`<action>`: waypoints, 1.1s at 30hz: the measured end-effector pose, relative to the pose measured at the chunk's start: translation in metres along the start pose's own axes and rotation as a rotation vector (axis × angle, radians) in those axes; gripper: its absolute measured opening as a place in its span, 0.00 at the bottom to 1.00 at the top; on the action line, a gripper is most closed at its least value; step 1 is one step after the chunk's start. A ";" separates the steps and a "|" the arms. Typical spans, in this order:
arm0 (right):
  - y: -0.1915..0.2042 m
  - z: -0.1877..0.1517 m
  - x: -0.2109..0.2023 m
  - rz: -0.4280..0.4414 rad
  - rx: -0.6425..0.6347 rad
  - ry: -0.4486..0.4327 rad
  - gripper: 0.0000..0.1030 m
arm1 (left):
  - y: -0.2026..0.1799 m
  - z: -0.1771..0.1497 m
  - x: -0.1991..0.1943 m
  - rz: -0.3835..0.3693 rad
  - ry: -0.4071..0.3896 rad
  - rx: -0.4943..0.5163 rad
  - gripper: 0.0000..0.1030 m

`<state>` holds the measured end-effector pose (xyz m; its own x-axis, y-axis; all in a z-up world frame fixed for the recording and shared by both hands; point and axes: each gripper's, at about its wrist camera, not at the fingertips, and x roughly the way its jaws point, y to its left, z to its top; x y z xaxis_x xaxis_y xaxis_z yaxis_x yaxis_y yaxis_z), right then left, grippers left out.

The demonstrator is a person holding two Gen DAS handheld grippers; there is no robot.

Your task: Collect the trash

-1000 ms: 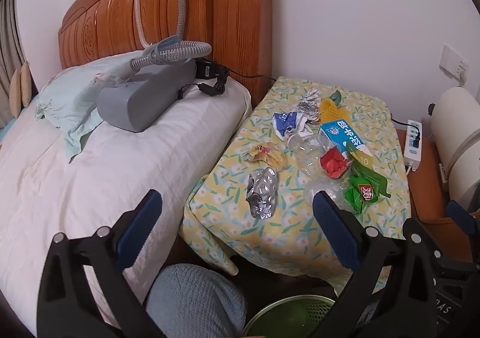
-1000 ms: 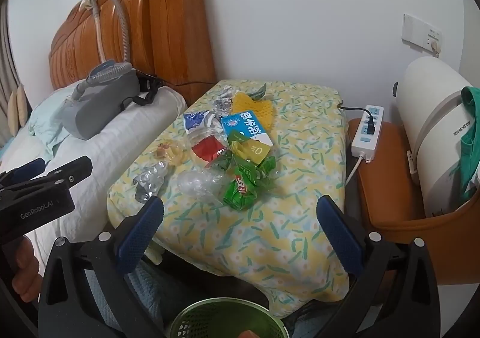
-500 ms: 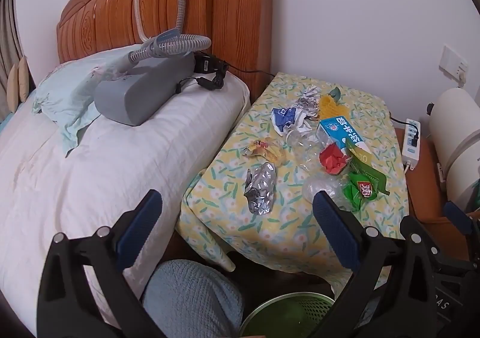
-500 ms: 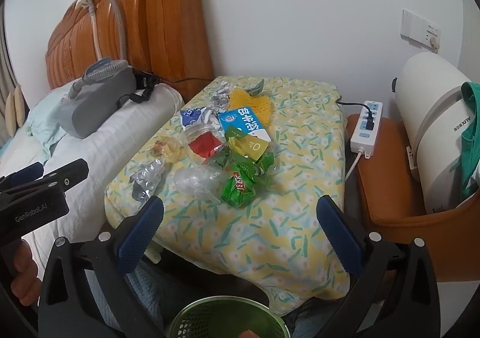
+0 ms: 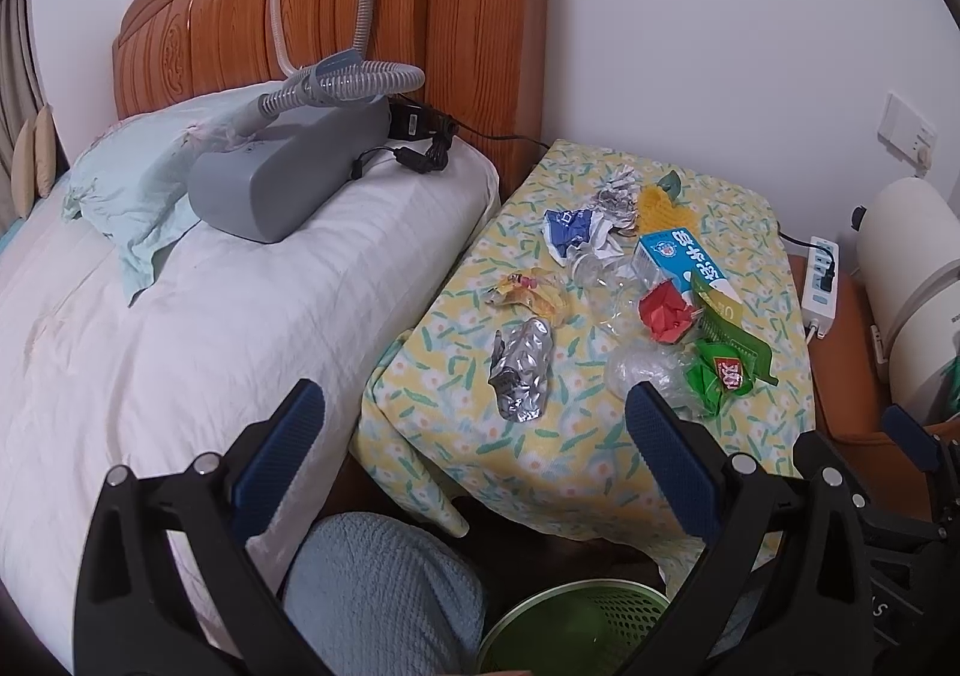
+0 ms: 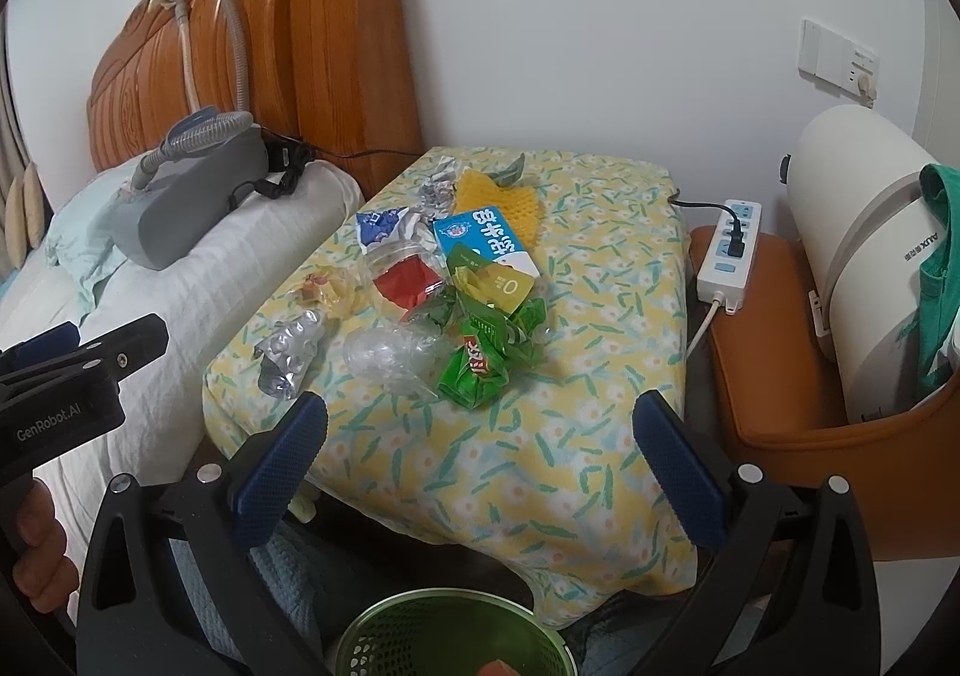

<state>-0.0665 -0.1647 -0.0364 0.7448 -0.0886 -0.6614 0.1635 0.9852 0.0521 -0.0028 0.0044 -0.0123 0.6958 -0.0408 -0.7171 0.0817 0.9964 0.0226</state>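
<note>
We hold the left gripper (image 5: 474, 436) with its two blue fingers spread wide and nothing between them, above the near edge of the flowered table (image 5: 540, 454). We judge this as a waiting pose, ready to come down on the silver foil wrapper (image 5: 521, 370), which lies nearest to it. The trash sits in one loose group on the table: the yellow wrapper (image 5: 528, 289), the blue milk carton (image 5: 681, 256), the red paper (image 5: 663, 310) and the green snack bag (image 5: 720, 376). The green basket (image 5: 570, 634) stands low, in front of the table, so we think each piece needs only a short way down.

The right gripper (image 6: 480, 448) is also spread and empty. Only the right view shows a small orange piece (image 6: 498, 667) already in the basket, and a hand (image 6: 39, 550) holding the left tool. Only the left view shows the bed (image 5: 180, 328) widely.
</note>
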 end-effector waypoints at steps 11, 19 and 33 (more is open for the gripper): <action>0.000 0.000 -0.001 -0.004 0.000 0.001 0.98 | -0.002 -0.002 0.000 0.000 0.004 0.002 0.94; -0.003 -0.001 0.000 -0.009 0.007 0.009 0.98 | 0.000 -0.001 -0.001 0.004 0.002 -0.001 0.94; -0.001 -0.001 0.000 -0.012 0.003 0.011 0.98 | 0.000 -0.001 -0.001 0.003 0.003 -0.003 0.94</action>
<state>-0.0669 -0.1659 -0.0374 0.7359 -0.0985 -0.6699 0.1741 0.9836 0.0467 -0.0041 0.0048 -0.0128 0.6938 -0.0372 -0.7192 0.0775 0.9967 0.0232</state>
